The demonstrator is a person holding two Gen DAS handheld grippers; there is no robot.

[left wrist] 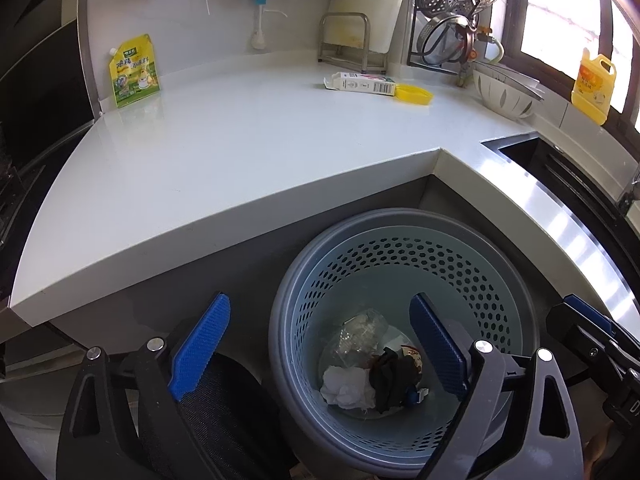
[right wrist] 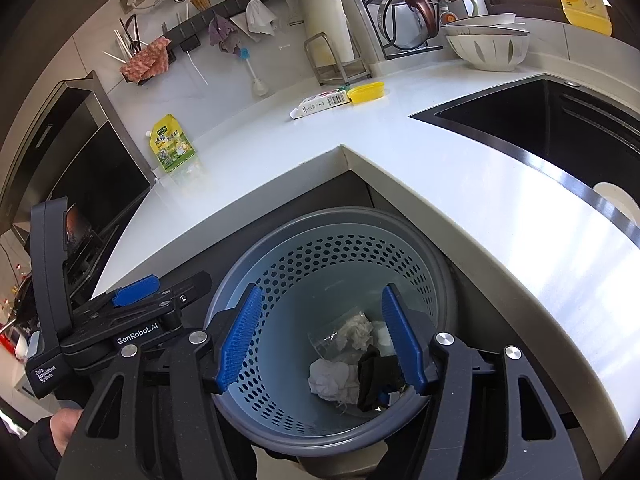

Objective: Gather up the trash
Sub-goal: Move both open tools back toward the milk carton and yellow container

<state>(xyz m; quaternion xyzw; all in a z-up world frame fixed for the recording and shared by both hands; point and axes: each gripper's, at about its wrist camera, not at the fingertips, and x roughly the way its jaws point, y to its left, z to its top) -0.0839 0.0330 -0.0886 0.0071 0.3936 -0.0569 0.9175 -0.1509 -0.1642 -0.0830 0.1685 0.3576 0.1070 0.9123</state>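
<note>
Where "GenRobot.AI" marks the left gripper (right wrist: 136, 294), fingers apart, right gripper (right wrist: 320, 340) fingers apart, empty, over bin (right wrist: 436, 280)

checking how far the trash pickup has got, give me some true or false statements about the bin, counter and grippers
1. The bin holds crumpled white paper. True.
2. The left gripper grips a black cloth. False: its jaws stand wide apart with nothing between them; the black cloth lies in the bin.
3. A white carton lies on the counter. True.
4. The green pouch is in the bin. False: it stands on the counter.
5. The right gripper holds something. False: it is empty.
</note>
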